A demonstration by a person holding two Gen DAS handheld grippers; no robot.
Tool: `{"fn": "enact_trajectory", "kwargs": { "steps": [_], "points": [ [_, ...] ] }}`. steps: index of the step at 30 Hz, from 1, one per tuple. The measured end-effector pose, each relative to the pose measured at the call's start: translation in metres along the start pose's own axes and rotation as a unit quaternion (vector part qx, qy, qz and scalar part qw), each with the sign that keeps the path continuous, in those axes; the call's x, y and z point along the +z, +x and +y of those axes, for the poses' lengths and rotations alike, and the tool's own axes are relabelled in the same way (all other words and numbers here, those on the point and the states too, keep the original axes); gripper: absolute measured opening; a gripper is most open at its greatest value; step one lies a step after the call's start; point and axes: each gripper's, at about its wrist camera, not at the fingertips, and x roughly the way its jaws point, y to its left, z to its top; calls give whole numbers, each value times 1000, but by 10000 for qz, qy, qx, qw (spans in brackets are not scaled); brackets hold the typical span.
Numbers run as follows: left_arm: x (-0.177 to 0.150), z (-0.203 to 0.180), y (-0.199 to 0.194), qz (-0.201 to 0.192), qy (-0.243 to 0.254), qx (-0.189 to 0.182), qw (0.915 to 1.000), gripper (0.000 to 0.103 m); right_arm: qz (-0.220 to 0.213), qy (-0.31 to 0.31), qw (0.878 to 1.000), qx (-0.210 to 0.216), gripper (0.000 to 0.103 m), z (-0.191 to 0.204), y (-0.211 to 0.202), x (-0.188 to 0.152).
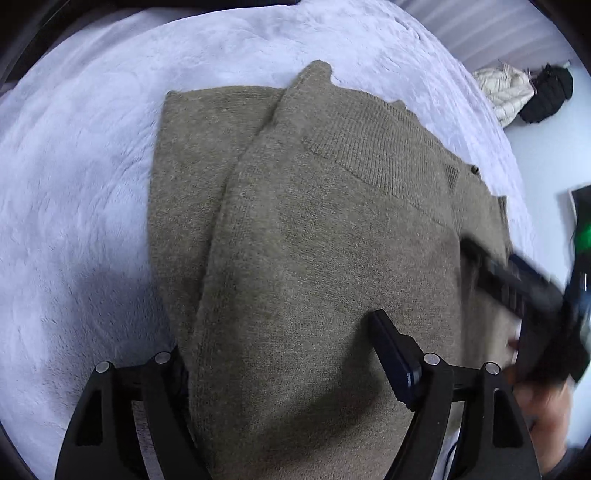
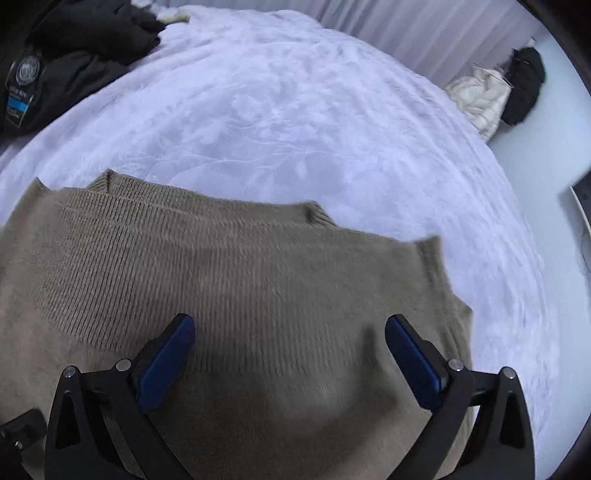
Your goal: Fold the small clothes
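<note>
Lying flat on a pale lavender plush blanket, the olive-brown knitted sweater fills the middle of the left wrist view, one side folded over so a long edge runs from 12 o'clock down toward 7 o'clock. Its ribbed band crosses toward 3 o'clock. In the right wrist view the same sweater takes up the lower half, its ribbed edge at the top and the picture somewhat blurred.

The left tool stands over the sweater with its jaws apart; the fabric bulges up between them, the finger at 7 o'clock is partly hidden behind the knit, and whether the pads touch it cannot be told. The right tool hovers with its blue-padded jaws spread wide over the knit, nothing pinched between them. From the left wrist view the right tool shows blurred at 3 o'clock, with a hand behind it at 4 o'clock.

Outward, the blanket covers a bed out to every side. At 2 o'clock in both views a cream quilted garment lies just beside a black item on a white floor. Pale curtains hang behind at 1 o'clock. At 10 o'clock of the right wrist view, dark clothing with a round badge lies on the blanket's edge.
</note>
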Motion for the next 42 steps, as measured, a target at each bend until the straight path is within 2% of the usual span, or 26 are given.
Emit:
{"fn": "enact_trajectory", "kwargs": {
  "steps": [1,3,6,8,11,12,14,18,20,21,22,25,27,30,32,37,42],
  "points": [
    [-1,1,0,-19,-17,-22,10000,80,25,91,9999,70,102,-2,-5,-14],
    [-2,-1,1,-13,57,-45,10000,90,58,107,9999,116,102,-2,-14,-44],
    [-2,-14,8,50,360,123,9993,100,-56,350,9992,197,102,-8,-38,-97],
    [-3,-22,10,37,490,333,9982,100,4,444,9987,232,102,-9,-49,-126],
    [-1,-22,8,18,344,352,9988,98,129,346,9988,335,102,-9,-53,-149],
    [-2,-23,6,9,337,373,9987,92,188,288,9987,364,102,-8,-52,-151],
    [-3,-20,1,-13,320,384,9987,82,330,147,9982,472,102,-14,-53,-135],
    [-6,-6,-9,-75,152,282,9995,65,-203,337,9987,336,102,-26,-51,-99],
    [-8,-3,-12,-129,7,319,9994,58,214,95,9984,506,102,-15,-12,-74],
    [-9,-4,-13,-148,-47,319,9994,55,235,13,9976,649,102,-14,1,-61],
    [-10,-3,-14,-173,-117,332,9992,52,155,-64,9971,747,102,-16,7,-48],
    [-14,-4,-18,-212,-271,356,9988,37,422,-220,9941,976,102,-24,6,-23],
    [-16,-4,-23,-217,-326,394,9985,25,224,-120,9924,1201,102,-40,-16,-30],
    [-14,-11,-29,-199,-375,563,9975,22,221,-164,9926,1185,102,-59,-35,-58],
    [-15,-18,-35,-192,-444,698,9964,21,405,-95,9919,1198,102,-73,-36,-81],
    [-8,-77,-53,-191,-358,1108,9930,21,702,170,9902,1199,102,-106,-33,-114],
    [-11,-168,-64,-164,-84,1432,9895,21,511,261,9921,1117,102,-151,-45,-120]
  ]
}}
